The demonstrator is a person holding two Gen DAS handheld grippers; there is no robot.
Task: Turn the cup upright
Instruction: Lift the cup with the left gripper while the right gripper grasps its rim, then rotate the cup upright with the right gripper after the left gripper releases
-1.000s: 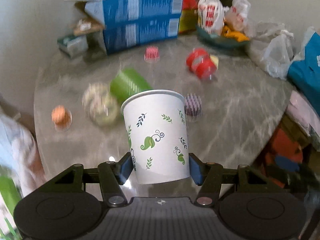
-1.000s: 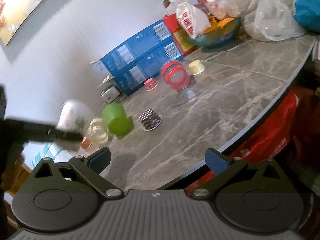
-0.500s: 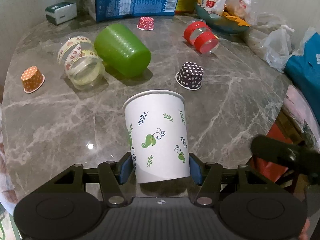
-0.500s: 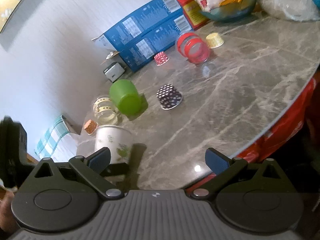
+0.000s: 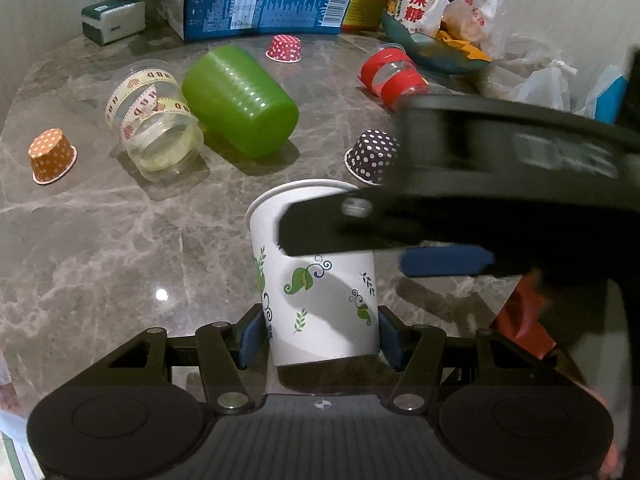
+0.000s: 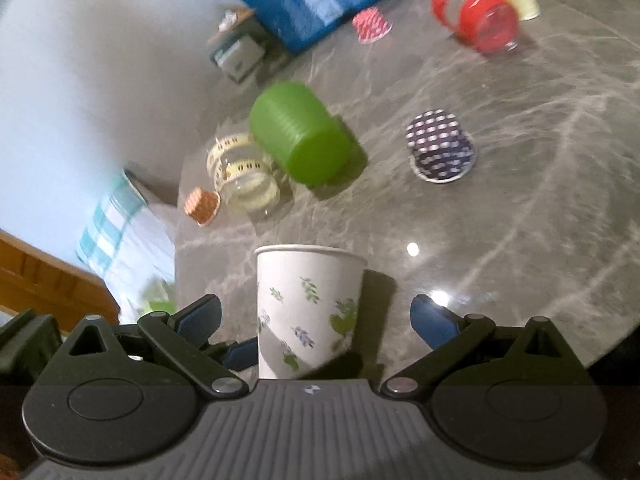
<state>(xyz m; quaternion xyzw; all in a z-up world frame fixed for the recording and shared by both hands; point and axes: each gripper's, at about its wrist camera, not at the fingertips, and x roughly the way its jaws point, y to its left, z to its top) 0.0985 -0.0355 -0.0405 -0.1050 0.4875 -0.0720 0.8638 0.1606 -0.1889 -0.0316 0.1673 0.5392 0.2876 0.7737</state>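
Note:
A white paper cup with green leaf print point(image 5: 320, 300) stands upright on the marble table, rim up. My left gripper point(image 5: 318, 338) is shut on the cup's lower part, blue pads on both sides. My right gripper point(image 6: 316, 320) is open, its fingers standing apart on either side of the same cup point(image 6: 308, 312) without touching it. In the left wrist view the right gripper's dark body point(image 5: 480, 184) reaches in from the right and hides part of the cup's rim.
A green cup point(image 5: 240, 100), a clear taped cup point(image 5: 156, 124) and a red-banded cup point(image 5: 394, 78) lie on their sides. Small dotted cups point(image 5: 372, 156) point(image 5: 52, 156) point(image 5: 284, 48) stand upside down. Blue boxes point(image 5: 260, 4) and bags line the back; the table edge is at right.
The left gripper has lowered the cup to the table. The right gripper has swung in from the right and now straddles the cup with open fingers.

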